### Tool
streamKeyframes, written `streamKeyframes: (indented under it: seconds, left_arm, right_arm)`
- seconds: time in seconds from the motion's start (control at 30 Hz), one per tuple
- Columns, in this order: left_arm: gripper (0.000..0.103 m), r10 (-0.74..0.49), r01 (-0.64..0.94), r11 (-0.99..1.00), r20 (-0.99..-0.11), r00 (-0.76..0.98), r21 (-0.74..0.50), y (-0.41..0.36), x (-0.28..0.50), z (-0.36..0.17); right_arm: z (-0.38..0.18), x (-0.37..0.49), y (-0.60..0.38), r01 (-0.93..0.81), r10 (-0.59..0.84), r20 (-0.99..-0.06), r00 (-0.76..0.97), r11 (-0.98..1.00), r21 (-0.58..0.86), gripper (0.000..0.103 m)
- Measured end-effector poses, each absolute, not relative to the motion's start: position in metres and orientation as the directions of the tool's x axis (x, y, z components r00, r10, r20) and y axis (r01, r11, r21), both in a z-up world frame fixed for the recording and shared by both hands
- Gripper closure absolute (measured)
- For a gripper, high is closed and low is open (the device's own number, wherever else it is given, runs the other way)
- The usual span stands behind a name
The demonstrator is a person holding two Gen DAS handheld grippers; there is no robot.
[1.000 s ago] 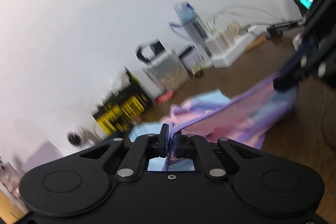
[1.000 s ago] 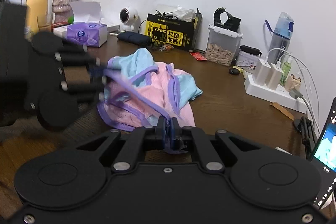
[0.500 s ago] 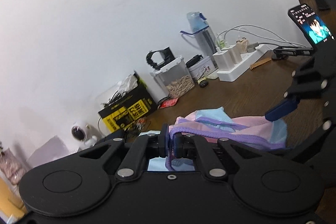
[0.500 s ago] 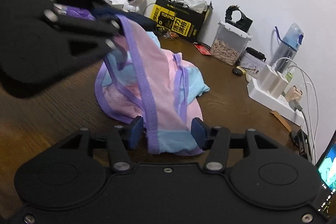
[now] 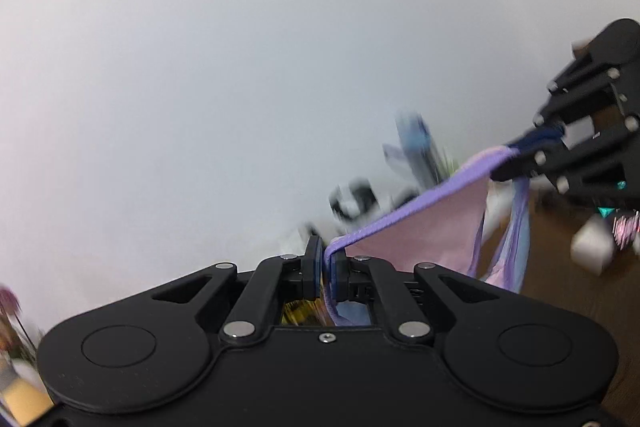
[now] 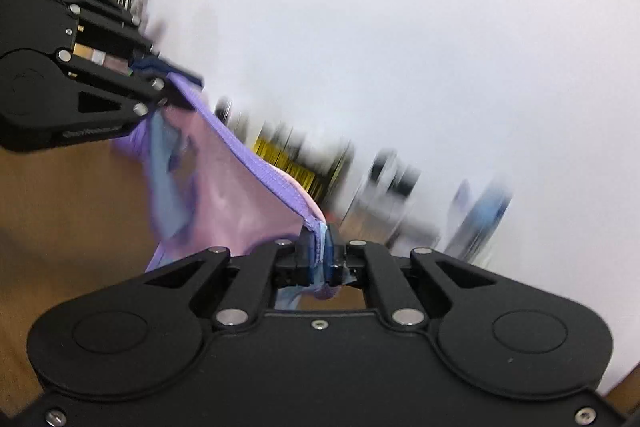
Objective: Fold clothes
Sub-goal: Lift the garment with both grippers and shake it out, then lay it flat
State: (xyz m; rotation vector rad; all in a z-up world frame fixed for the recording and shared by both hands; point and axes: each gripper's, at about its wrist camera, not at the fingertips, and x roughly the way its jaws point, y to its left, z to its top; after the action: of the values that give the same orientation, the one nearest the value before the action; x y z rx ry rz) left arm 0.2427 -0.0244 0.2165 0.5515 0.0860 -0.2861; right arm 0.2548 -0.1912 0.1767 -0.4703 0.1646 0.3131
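Pink-and-blue garment with purple trim (image 6: 224, 163), lifted clear of the brown wooden table (image 6: 60, 195), trim stretched taut between left gripper (image 5: 326, 273) and right gripper (image 6: 318, 251), both clamped on its edge; best kept level and evenly tensioned when laid flat.

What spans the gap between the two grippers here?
The purple hem of the pink garment stretches taut from the left gripper to the right gripper; both views show it.

No text is legible; the yellow box's (image 6: 296, 163) print is blurred.
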Motion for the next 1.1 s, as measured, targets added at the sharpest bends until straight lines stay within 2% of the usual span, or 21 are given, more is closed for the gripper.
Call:
streamKeyframes:
  seconds: [0.1, 0.2, 0.4, 0.47, 0.53, 0.63, 0.67, 0.8, 0.87, 0.97, 1.03, 1.1]
  left_arm:
    - [0.098, -0.290, 0.326, 0.809, -0.152, 0.945, 0.488, -0.018, 0.226, 0.277]
    - [0.098, -0.310, 0.313, 0.814, -0.090, 0.946, 0.489, -0.009, 0.199, 0.348]
    - [0.098, -0.312, 0.312, 0.795, -0.090, 0.946, 0.520, -0.014, 0.186, 0.397]
    - [0.098, -0.298, 0.306, 0.787, -0.104, 0.949, 0.536, -0.017, 0.194, 0.397]
    - [0.098, -0.308, 0.342, 0.795, -0.153, 0.939, 0.501, -0.014, 0.212, 0.384]
    - [0.098, -0.322, 0.423, 0.809, -0.294, 0.900, 0.409, -0.013, 0.259, 0.339]
    - [0.098, -0.321, 0.439, 0.813, -0.334, 0.886, 0.383, -0.015, 0.272, 0.324]
    - [0.098, -0.204, 0.393, 0.813, -0.423, 0.883, 0.429, -0.034, 0.336, 0.270]
    - [0.098, -0.167, 0.339, 0.798, -0.358, 0.919, 0.499, -0.047, 0.350, 0.287]
    - [0.098, -0.178, 0.297, 0.784, -0.261, 0.949, 0.546, -0.055, 0.336, 0.325]
    - [0.098, -0.195, 0.272, 0.778, -0.194, 0.962, 0.567, -0.061, 0.315, 0.350]
    - [0.098, -0.212, 0.245, 0.772, -0.126, 0.969, 0.587, -0.067, 0.295, 0.375]
  right_arm:
    - [0.257, 0.237, -0.206, -0.364, 0.321, -0.173, 0.931, 0.845, -0.391, 0.097]
    - [0.318, 0.211, -0.210, -0.357, 0.337, -0.124, 0.933, 0.833, -0.424, 0.097]
    - [0.403, 0.166, -0.205, -0.333, 0.348, -0.059, 0.936, 0.817, -0.470, 0.097]
    - [0.410, 0.165, -0.203, -0.333, 0.345, -0.065, 0.936, 0.815, -0.474, 0.097]
    - [0.400, 0.178, -0.201, -0.352, 0.343, -0.108, 0.933, 0.811, -0.468, 0.097]
    - [0.371, 0.210, -0.201, -0.395, 0.344, -0.195, 0.919, 0.805, -0.442, 0.097]
    - [0.347, 0.236, -0.200, -0.430, 0.346, -0.265, 0.900, 0.802, -0.415, 0.097]
    - [0.293, 0.306, -0.187, -0.478, 0.333, -0.399, 0.854, 0.804, -0.353, 0.097]
    - [0.282, 0.336, -0.181, -0.454, 0.309, -0.401, 0.862, 0.823, -0.342, 0.097]
    - [0.313, 0.345, -0.181, -0.380, 0.287, -0.290, 0.913, 0.858, -0.346, 0.097]
    - [0.355, 0.330, -0.188, -0.347, 0.295, -0.194, 0.936, 0.872, -0.346, 0.097]
    - [0.375, 0.316, -0.195, -0.334, 0.301, -0.147, 0.942, 0.873, -0.356, 0.097]
